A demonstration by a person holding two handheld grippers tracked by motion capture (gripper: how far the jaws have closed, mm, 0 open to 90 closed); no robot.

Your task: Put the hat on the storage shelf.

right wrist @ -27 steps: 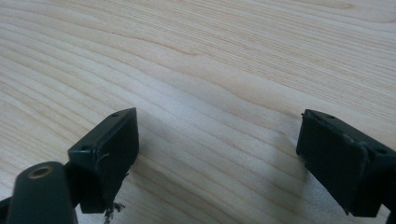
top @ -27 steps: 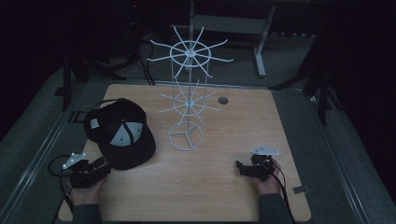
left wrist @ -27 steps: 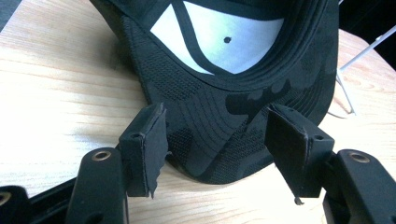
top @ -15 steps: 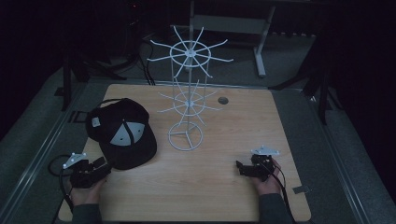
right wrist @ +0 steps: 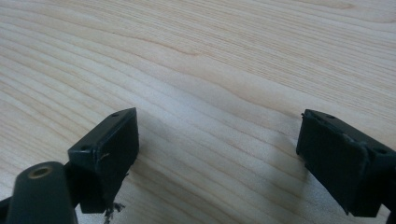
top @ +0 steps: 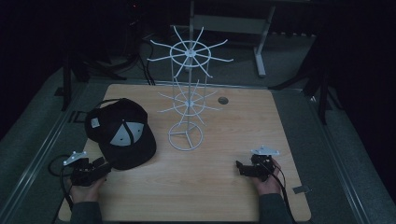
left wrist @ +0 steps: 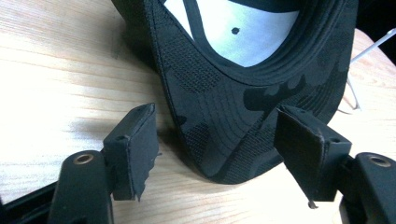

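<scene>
One wooden table (top: 224,186) fills the middle of the high view, its far edge toward the top. Near its centre stands a tall white wire rack (top: 187,100), upright on a ring base, with two tiers of spokes fanning out. To the left of the rack's base, near it but apart, lies a black cap (top: 120,133) with pale panels. Its long axis runs diagonally, from the crown at the far left to the brim at the near right, so the brim points toward the person's side of the table.

At the near left corner, a hand holds the left gripper (top: 103,165), aimed at the cap. In the left gripper view its jaws stand wide apart, with the rounded brim edge (left wrist: 224,135) lying between them; the pads (left wrist: 140,140) are not pressing on it. At the near right, a hand holds the right gripper (top: 240,168) low over bare wood, well apart from the cap. Its jaws are wide open with nothing between them.
</scene>
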